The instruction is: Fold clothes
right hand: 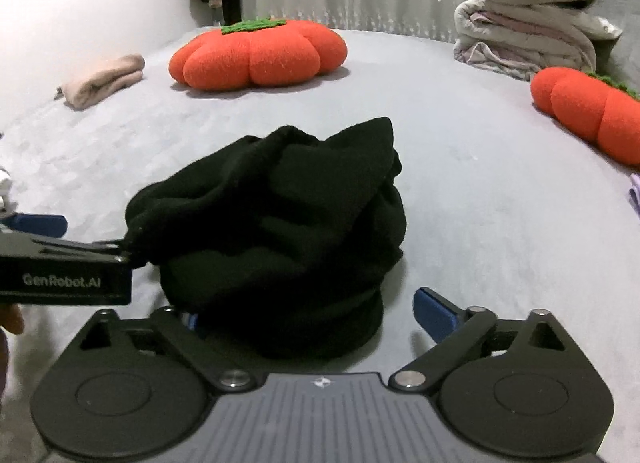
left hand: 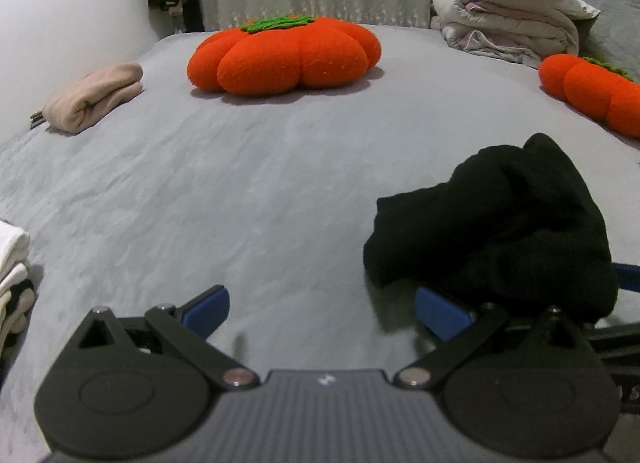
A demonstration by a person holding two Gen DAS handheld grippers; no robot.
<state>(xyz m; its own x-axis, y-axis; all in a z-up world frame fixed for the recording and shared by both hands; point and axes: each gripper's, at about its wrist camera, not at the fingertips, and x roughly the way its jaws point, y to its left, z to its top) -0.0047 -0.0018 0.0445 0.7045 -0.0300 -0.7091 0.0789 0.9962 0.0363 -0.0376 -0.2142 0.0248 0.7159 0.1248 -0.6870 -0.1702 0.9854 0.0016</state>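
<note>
Fingertips of the right gripper [right hand: 316, 315] are standing wide apart, with the crumpled black knit garment [right hand: 276, 231] bulging between them; the right blue pad [right hand: 434, 313] is showing clear of the cloth, while the left one is mostly lying hidden under the fabric, so whether it is pressing cannot be told. No earlier view is at hand to compare. The left gripper [left hand: 322, 309] is also gaping wide, its blue fingers [left hand: 208, 305] holding nothing, only bare grey bedsheet [left hand: 240, 203] lying between them. In the left wrist view the black garment [left hand: 500, 223] is sitting as a heap just right of that gripper, touching or overlapping its right finger. In the right wrist view the left gripper's body is reaching in from the left edge, touching the heap's left side. Farther out, a pink folded garment [left hand: 94, 97] is lying at the far left of the bed, an orange pumpkin cushion [left hand: 284, 55] is resting far centre, a second orange cushion [left hand: 596, 93] is sitting at the right, and a stack of folded bedding with a purple pillow [left hand: 520, 11] is standing at the far right. A pile of folded white clothes [left hand: 12, 259] is showing at the near left edge.
</note>
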